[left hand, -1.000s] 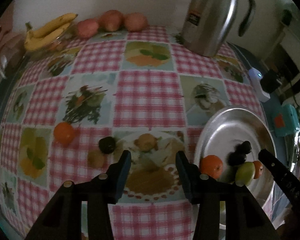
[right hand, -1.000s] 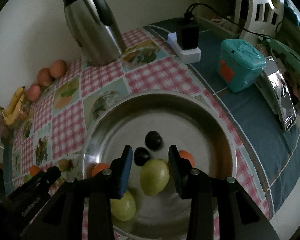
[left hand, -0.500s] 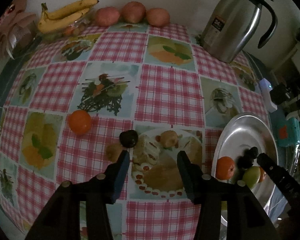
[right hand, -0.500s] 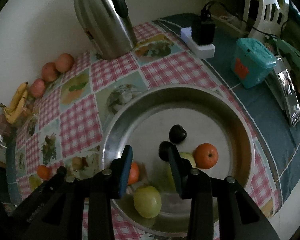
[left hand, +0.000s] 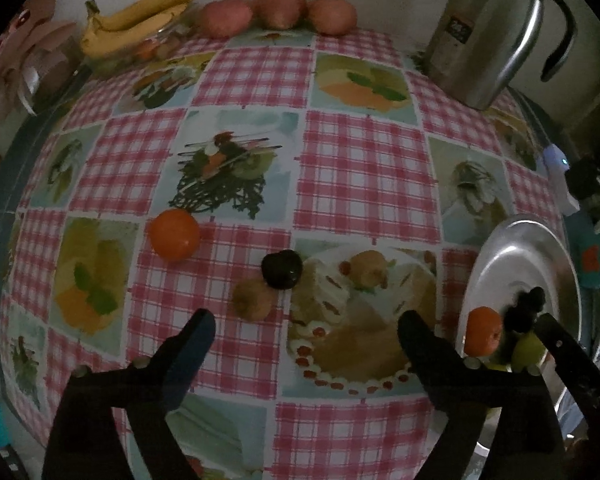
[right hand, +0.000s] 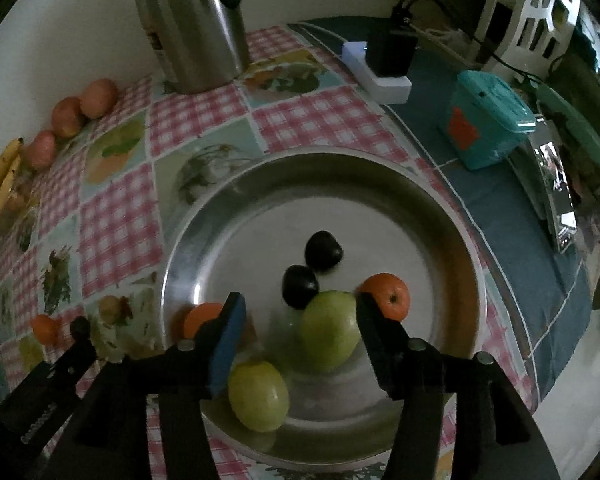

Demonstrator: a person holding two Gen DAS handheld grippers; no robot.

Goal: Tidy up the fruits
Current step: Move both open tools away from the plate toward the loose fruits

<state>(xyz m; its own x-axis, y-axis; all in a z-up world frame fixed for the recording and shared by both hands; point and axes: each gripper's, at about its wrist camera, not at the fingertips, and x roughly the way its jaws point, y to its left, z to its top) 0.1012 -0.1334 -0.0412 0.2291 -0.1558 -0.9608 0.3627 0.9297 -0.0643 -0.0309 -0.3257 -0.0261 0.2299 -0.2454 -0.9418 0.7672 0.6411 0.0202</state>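
Note:
Over the checked tablecloth my left gripper has its jaws opening, with nothing between them. Just ahead of its left finger lie a brown kiwi and a dark plum, with an orange farther left. Above the metal plate my right gripper also has its jaws opening. A green apple lies below them by the right finger, and the pads are not pressing it. The plate also holds a second green fruit, two dark plums and two oranges.
Bananas and three reddish apples line the far edge by the wall. A steel thermos jug stands at the back right. Beyond the plate are a white power strip, a teal box and a phone.
Both pairs of jaws have spread wider. The left gripper has drifted over the cloth toward the kiwi and plum. The green apple no longer sits squarely between the right fingers.

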